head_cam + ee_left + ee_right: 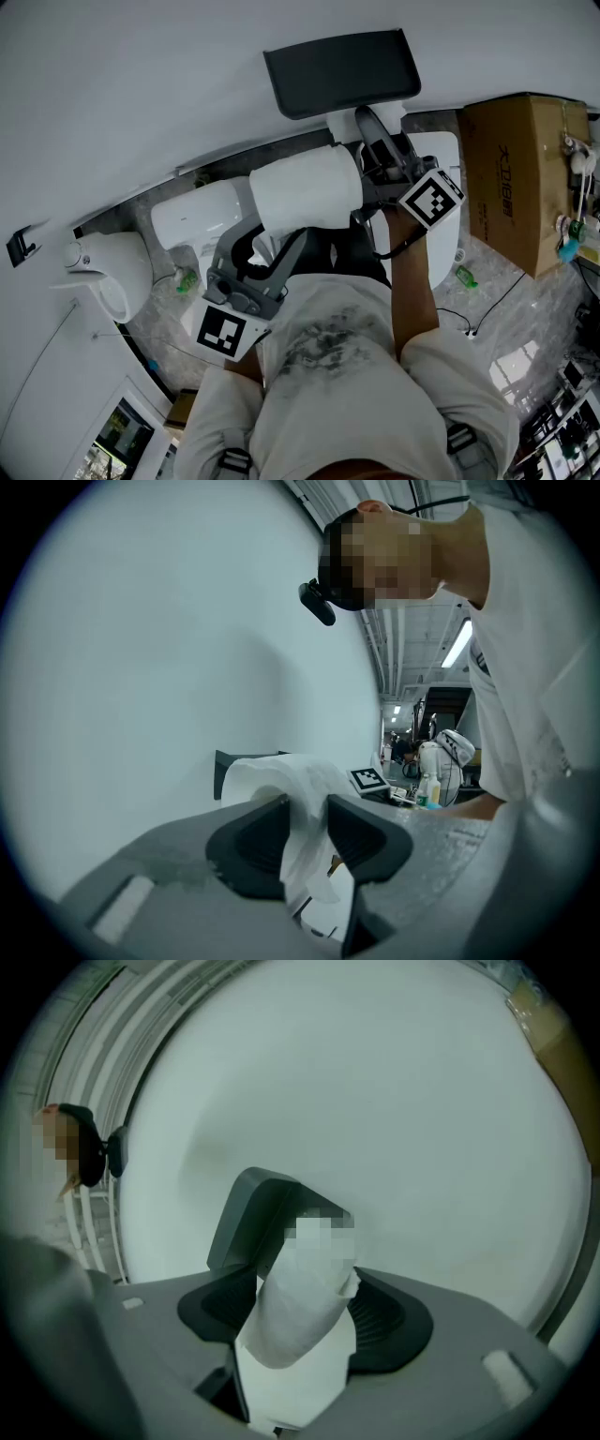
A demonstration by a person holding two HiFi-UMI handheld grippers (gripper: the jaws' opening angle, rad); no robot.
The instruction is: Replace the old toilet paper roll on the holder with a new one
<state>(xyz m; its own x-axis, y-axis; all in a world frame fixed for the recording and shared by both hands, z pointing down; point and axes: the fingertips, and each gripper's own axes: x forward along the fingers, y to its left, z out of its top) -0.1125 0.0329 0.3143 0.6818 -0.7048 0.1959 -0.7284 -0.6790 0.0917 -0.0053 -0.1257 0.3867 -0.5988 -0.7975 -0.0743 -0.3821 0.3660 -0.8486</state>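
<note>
White toilet paper roll (305, 192) near dark holder (342, 73) | left fingers (253, 842) grasp it | right fingers (384, 1317) released around it

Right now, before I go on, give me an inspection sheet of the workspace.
Surface: grey marbled floor.
Job's things: toilet paper roll held up near the dark holder on the wall.
Clutter: cardboard box, green bottle on the floor.
Grippers: left tool pinches the roll's paper; right tool open around the roll's end.
Cables: black cable across the floor.
Surroundings: white wall, white toilet fixtures.
</note>
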